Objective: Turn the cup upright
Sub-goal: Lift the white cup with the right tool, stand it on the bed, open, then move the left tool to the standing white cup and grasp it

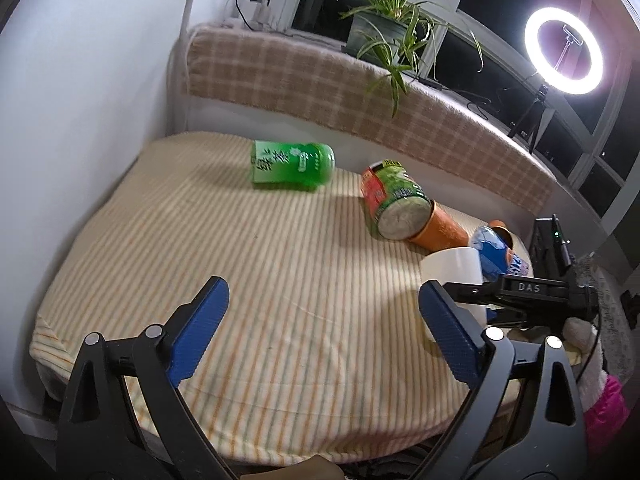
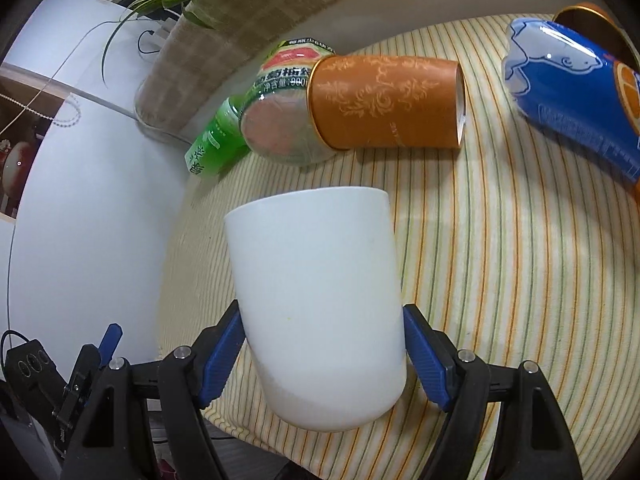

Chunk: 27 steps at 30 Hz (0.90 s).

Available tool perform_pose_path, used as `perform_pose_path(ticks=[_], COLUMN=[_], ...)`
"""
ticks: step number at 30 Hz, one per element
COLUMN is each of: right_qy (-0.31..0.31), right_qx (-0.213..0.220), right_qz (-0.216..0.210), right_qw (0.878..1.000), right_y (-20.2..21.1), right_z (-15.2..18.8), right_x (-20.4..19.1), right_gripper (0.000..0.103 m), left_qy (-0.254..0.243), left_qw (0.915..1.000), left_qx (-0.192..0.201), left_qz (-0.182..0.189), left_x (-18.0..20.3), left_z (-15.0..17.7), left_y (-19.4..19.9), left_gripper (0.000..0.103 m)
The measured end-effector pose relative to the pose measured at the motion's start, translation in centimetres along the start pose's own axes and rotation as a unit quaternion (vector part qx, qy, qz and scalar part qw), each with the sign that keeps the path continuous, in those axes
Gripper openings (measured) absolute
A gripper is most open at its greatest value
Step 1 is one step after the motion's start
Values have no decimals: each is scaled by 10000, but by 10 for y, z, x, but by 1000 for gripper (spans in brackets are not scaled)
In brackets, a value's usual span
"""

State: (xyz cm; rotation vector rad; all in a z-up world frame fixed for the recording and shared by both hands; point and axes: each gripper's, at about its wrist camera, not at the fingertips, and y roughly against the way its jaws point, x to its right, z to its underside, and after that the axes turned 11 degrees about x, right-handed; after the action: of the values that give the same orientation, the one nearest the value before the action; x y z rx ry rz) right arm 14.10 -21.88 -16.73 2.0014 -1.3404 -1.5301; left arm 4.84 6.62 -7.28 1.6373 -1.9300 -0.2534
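Clamping the white cup by its sides, our right gripper carries it tilted above the striped worktop. Our left gripper hovers with jaws wide apart, holding nothing. Farther off lie an orange canister, a blue bottle and a green bottle.

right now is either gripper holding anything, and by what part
The right gripper holds the white cup by its side wall, a finger on each side. The left gripper is open and holds nothing.
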Motion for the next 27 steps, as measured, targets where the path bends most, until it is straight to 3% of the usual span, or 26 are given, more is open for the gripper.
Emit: perform_pose_path(ticks=[12, 18, 23, 27], right_qy=[182, 645, 491, 337], right_qx=[213, 949, 1514, 1830], right_qz=[0, 290, 466, 621], right_qw=[9996, 9930, 9861, 9806], right_y=[14, 63, 106, 135], right_z=[5, 21, 38, 49], right_x=[5, 2, 15, 32], right_gripper=[88, 88, 89, 89], left_qy=[491, 810, 1032, 1215], left_qw=[9961, 9875, 9809, 9699], left_qx=[-539, -1041, -1350, -1798], left_qz=[489, 865, 943, 1107], left_x=[9, 25, 38, 45], left_z=[1, 8, 10, 17], left_y=[-22, -50, -74, -102], left_gripper=[98, 98, 98, 98])
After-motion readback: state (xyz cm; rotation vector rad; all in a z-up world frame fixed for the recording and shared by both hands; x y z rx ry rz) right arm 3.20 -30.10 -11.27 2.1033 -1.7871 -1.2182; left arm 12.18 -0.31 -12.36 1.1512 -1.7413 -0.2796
